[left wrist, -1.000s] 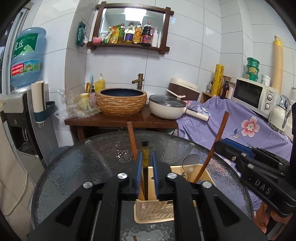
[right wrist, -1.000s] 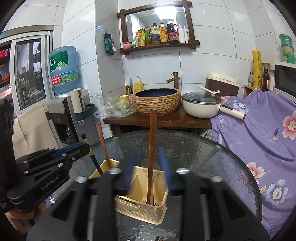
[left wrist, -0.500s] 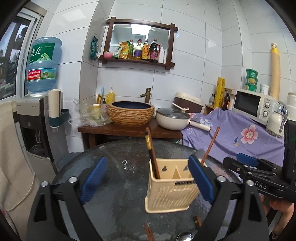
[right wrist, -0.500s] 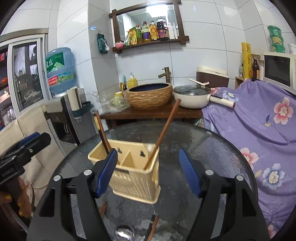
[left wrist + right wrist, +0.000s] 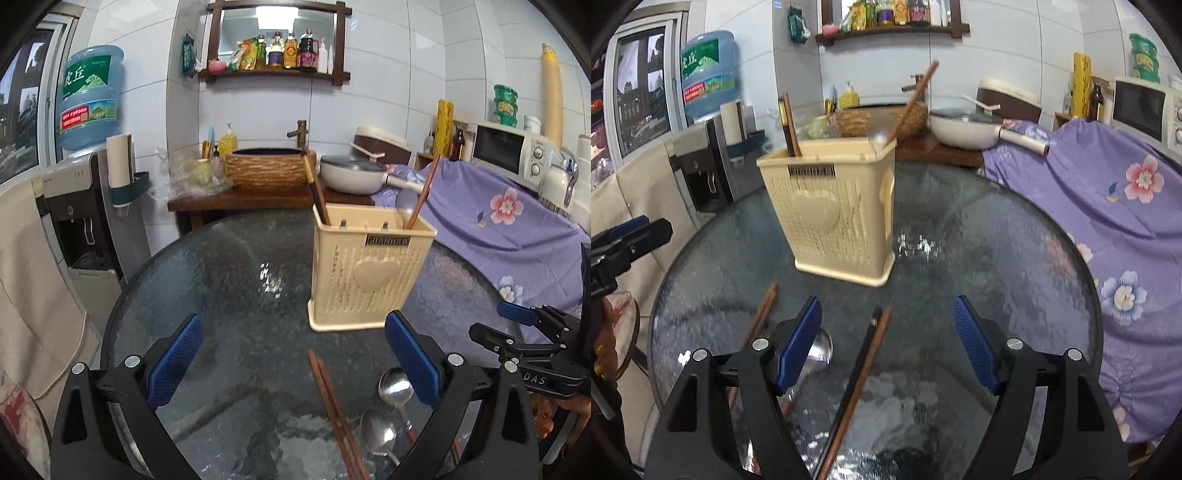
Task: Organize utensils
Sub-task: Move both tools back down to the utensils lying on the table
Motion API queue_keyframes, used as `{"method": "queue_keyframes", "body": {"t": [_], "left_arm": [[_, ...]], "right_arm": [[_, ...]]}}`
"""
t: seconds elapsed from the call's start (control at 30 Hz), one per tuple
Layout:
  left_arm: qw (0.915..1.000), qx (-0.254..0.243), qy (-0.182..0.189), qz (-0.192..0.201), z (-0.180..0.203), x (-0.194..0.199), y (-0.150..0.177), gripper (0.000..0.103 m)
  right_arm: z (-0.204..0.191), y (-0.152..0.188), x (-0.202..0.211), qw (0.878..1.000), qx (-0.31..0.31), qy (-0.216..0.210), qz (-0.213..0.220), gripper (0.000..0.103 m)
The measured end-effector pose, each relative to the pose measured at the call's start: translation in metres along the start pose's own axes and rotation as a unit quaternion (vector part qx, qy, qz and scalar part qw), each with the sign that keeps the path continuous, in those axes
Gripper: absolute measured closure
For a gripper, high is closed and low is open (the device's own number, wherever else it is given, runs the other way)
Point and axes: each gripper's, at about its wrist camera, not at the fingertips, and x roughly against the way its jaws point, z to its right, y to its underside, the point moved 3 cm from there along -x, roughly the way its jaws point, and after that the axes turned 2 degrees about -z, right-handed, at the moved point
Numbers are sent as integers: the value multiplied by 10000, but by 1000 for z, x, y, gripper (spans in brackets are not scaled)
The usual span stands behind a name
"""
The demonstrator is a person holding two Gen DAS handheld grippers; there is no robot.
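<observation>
Round dark glass table [image 5: 229, 280] fills the kitchen corner, with the cream utensil caddy [image 5: 365, 273] toward twelve o'clock, chopsticks leaning in it. Loose chopsticks [image 5: 860, 373] lie at six o'clock, beside what look like two spoons [image 5: 395, 384]. Left gripper [image 5: 293, 363] has just been opening, wide, empty; right gripper [image 5: 886, 341] likewise spread, holding nothing.

White glossy wall tiles [image 5: 388, 92] back a dark wooden wall shelf [image 5: 275, 74] of bottles. Below it, a dark wooden side table [image 5: 258, 201] carries a woven-pattern basin [image 5: 269, 168]. A blue water-dispenser bottle [image 5: 90, 96] stands left; a purple flowered cloth [image 5: 1108, 184] drapes right.
</observation>
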Motion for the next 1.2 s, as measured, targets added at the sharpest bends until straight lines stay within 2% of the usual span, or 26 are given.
{"method": "queue_keyframes", "body": {"t": [0.23, 0.53, 0.63, 0.8, 1.2], "left_arm": [[9983, 140, -72, -568, -11, -15, 34, 9], [9911, 341, 118, -1278, -11, -38, 67, 47], [9892, 287, 184, -1424, -5, -44, 73, 57], [9871, 228, 248, -1565, 1, -51, 81, 61], [9839, 112, 321, -1756, 11, -62, 88, 65]], "right_arm": [[2, 33, -14, 9988, -98, 74, -481, 30], [0, 52, -31, 9957, -125, 293, -870, 31], [-3, 54, -38, 9946, -76, 334, -984, 37], [-2, 60, -49, 9923, -108, 383, -1177, 42], [-4, 57, -56, 9902, -75, 464, -1312, 42]]}}
